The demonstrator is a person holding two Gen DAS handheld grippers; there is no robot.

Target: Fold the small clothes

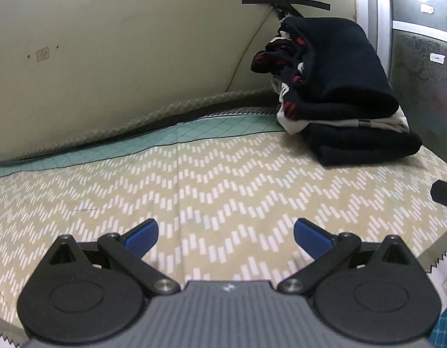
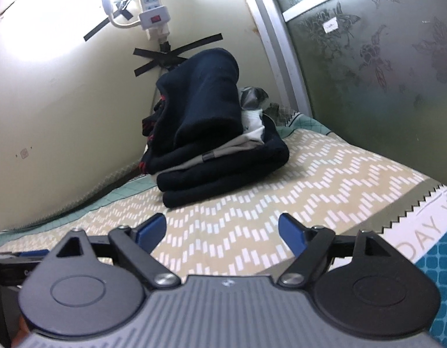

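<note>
Both hand-held grippers (image 1: pixel 225 233) (image 2: pixel 222 232) gape empty before stacked clothes (image 2: pixel 217 133).

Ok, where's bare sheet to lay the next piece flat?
The zigzag sheet is bare from the open left gripper and right gripper up to the teal strip by the wall. The far corner is crowded: the clothes stack sits against the wall and glass panel.
</note>
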